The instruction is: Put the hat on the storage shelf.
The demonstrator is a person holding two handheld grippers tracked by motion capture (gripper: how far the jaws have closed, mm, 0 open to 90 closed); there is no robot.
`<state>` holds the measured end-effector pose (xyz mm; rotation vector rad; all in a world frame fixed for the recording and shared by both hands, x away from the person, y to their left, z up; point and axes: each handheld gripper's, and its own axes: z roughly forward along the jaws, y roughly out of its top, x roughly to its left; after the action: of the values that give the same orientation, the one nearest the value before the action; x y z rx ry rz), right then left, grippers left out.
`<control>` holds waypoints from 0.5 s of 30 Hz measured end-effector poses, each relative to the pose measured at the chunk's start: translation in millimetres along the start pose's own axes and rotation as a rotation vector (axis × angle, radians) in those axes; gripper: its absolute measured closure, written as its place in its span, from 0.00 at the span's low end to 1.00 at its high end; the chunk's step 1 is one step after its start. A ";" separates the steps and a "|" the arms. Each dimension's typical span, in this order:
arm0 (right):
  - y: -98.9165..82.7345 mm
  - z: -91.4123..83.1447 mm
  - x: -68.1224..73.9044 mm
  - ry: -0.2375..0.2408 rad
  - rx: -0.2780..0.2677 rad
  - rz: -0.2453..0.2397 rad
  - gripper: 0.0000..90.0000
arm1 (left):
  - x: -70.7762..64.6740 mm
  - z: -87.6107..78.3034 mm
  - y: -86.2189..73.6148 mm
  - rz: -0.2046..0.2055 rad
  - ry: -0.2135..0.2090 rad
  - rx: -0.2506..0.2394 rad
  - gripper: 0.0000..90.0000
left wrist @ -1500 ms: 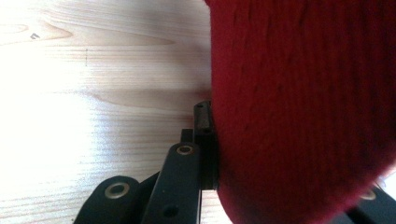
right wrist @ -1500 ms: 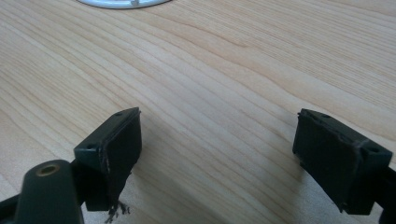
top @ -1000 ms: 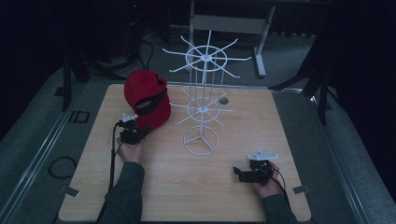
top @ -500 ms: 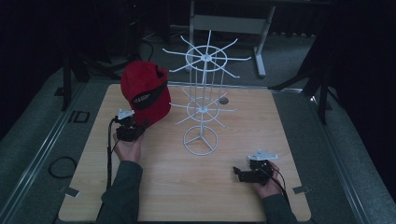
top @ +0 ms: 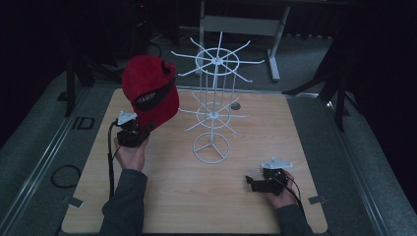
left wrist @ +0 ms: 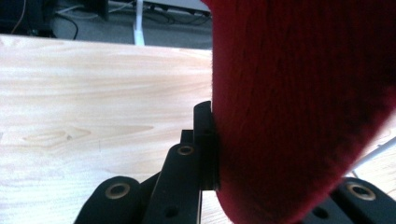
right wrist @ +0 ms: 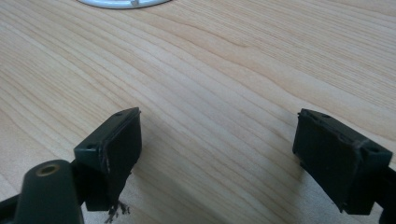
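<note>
1. Blocking most of the left gripper view, the red cap (left wrist: 299, 112) hides one jaw of the left gripper (top: 140, 130); the cap's lower edge is cut off there.
2. Clamped on the cap's fuzzy red fabric, the left gripper holds it above itself, clear of the wooden table (top: 162, 196), just beside the white wire rack (top: 212, 115).
3. A black band (top: 152, 96) crosses the cap.
4. The right gripper (top: 252, 183) lies well apart, jaws wide, nothing between them.

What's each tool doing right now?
Left tool: shut on the red cap, held above the table.
Right tool: open, holding nothing.
</note>
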<state>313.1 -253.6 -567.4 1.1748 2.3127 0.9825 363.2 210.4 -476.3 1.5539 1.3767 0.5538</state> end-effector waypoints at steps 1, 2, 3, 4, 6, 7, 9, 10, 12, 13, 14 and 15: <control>0.0 0.0 -0.1 0.000 -0.001 -0.001 0.17 | -1.8 -3.7 3.3 0.002 -0.006 -0.008 0.96; 0.0 0.0 -0.1 -0.001 -0.001 -0.001 0.17 | -2.3 -4.9 4.3 0.005 -0.007 -0.011 0.96; 0.0 0.0 -0.1 -0.001 -0.001 -0.001 0.17 | -3.4 -6.9 6.0 0.006 -0.011 -0.017 0.96; 0.0 0.0 -0.1 -0.001 -0.001 -0.001 0.17 | -3.4 -6.9 6.0 0.006 -0.011 -0.017 0.96; 0.0 0.0 -0.1 -0.001 -0.001 -0.001 0.17 | -5.9 -11.1 9.5 0.009 -0.016 -0.032 0.96; 0.0 0.1 -0.1 -0.001 -0.001 -0.002 0.17 | -7.0 -12.9 10.8 0.011 -0.015 -0.036 0.96; 0.0 0.1 -0.2 -0.001 -0.002 -0.002 0.17 | -7.9 -14.4 12.3 0.012 -0.017 -0.042 0.96; 0.0 0.1 -0.1 0.000 -0.001 -0.001 0.17 | -9.6 -17.4 15.2 0.012 -0.022 -0.051 0.95; 0.0 0.0 0.0 0.000 0.000 0.000 0.17 | -10.5 -19.2 17.0 0.017 -0.022 -0.054 0.95; 0.0 0.0 0.0 0.000 0.000 0.000 0.17 | -12.0 -21.7 19.5 0.020 -0.023 -0.060 0.96; 0.0 0.0 0.0 0.000 0.000 0.001 0.17 | -12.6 -22.6 20.3 0.020 -0.024 -0.062 0.95; 0.0 0.0 0.0 0.000 0.001 0.000 0.17 | -13.5 -23.7 21.3 0.020 -0.026 -0.065 0.95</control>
<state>313.0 -253.6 -567.4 1.1747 2.3136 0.9822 350.7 208.0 -444.2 1.5190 1.3125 0.5834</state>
